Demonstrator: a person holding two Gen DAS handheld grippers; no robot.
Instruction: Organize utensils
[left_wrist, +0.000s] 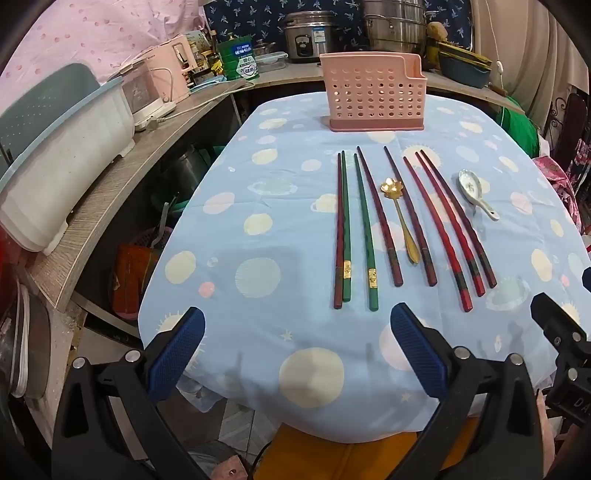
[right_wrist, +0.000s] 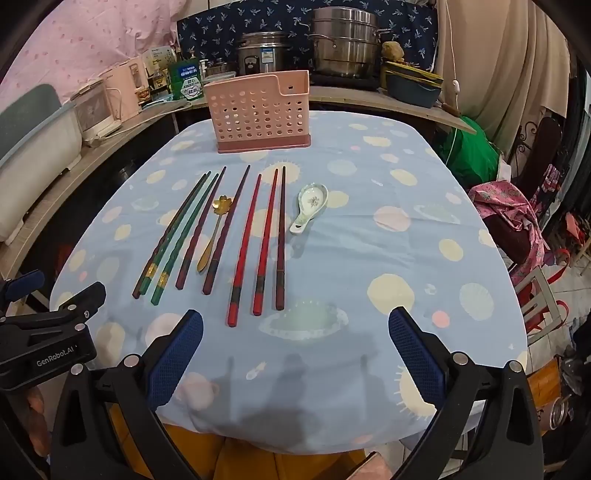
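Blue-padded, the left gripper (left_wrist: 295, 343) stands spread wide with nothing between its jaws, above the near edge of the tablecloth (left_wrist: 258, 229); beyond lie chopsticks (left_wrist: 364, 232), a gold spoon (left_wrist: 400, 218), a ceramic spoon (left_wrist: 476, 192) (all flat) and the pink holder (left_wrist: 373, 96). From the right wrist, the right gripper (right_wrist: 295, 343) is equally spread and empty.

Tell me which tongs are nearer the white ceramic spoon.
Right. The ceramic spoon lies ahead of the open right tongs, almost centred between them. The open left tongs sit further left, facing the green chopsticks, with the spoon off to their right.
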